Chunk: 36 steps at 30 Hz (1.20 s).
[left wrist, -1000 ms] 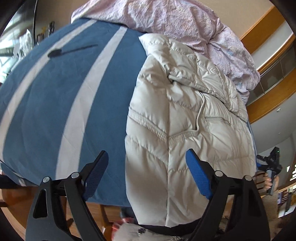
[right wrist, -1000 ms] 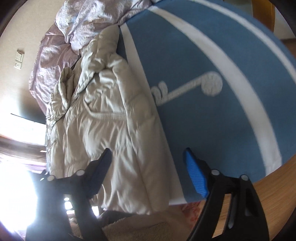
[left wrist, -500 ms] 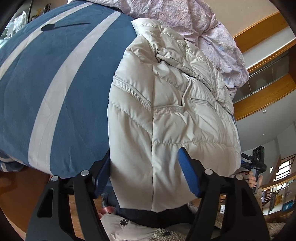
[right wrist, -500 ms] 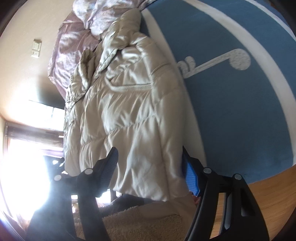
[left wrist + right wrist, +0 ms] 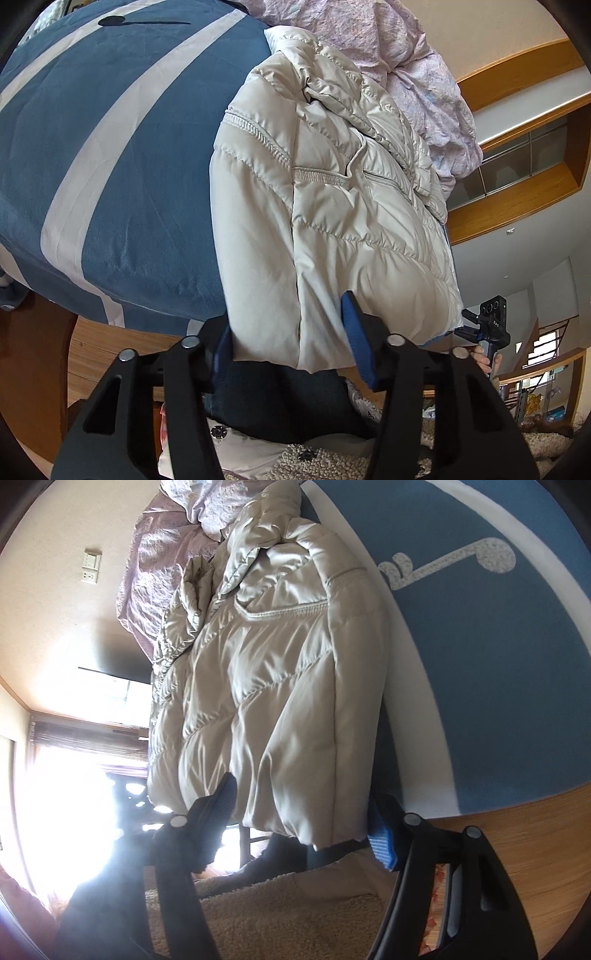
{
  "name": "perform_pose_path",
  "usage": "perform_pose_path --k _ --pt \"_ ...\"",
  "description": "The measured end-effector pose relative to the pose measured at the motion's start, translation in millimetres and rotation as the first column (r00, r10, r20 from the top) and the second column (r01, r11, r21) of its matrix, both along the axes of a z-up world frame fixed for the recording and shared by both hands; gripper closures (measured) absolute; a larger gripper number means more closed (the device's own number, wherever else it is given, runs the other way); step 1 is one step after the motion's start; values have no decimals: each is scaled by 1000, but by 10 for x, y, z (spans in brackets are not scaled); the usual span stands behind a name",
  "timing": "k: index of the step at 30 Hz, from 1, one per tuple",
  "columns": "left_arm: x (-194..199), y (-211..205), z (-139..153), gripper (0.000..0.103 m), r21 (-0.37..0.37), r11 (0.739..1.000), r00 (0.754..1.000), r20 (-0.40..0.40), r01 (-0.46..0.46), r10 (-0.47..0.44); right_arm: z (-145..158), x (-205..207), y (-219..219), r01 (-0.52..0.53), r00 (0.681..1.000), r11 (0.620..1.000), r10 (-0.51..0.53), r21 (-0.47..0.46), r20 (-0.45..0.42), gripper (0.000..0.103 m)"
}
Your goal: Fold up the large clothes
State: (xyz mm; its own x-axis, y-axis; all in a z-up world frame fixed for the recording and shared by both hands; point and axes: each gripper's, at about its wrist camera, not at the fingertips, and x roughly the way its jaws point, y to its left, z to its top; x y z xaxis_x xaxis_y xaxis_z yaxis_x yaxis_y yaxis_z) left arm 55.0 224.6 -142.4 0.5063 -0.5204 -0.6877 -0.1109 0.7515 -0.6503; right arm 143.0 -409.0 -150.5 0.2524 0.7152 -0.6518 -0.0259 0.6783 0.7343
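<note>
A cream quilted puffer jacket (image 5: 332, 206) lies lengthwise on a blue bedspread with white stripes (image 5: 110, 147), its hem hanging over the near bed edge. My left gripper (image 5: 290, 339) is open, its blue-padded jaws straddling the hem's left corner. The jacket also shows in the right wrist view (image 5: 280, 686). My right gripper (image 5: 303, 816) is open, its jaws either side of the hem's other corner. The right gripper shows small in the left wrist view (image 5: 487, 328).
A crumpled lilac quilt (image 5: 388, 55) is piled at the far end of the bed. A wooden bed frame and floor (image 5: 517, 830) lie below the near edge. A fuzzy beige rug (image 5: 277, 915) and the person's dark trousers (image 5: 280, 398) are below.
Both grippers have moved forward to the jacket's hem, so the hem corners now sit between the open jaws. The jacket itself has not moved.
</note>
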Motion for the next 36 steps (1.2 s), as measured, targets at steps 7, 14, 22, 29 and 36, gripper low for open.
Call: perform_pose_path --k 7,14,22,29,36 --pt "6 -24 41 71 28 1000 1000 7 -7 7 -67 45 89 18 1000 999 -17 27 -18 70" --pt "-2 -69 241 88 104 994 996 78 -39 31 185 18 165 49 996 997 -43 -66 84 83" --pt "52 -19 675 90 124 986 972 220 -114 85 827 -10 248 156 934 981 -108 -118 341 85" --pt "204 27 1041 90 110 979 937 325 -174 130 1298 70 371 270 846 952 -164 -145 507 85" --pt "402 74 1263 90 116 969 909 384 -220 161 1649 208 541 369 754 911 -177 -185 633 85"
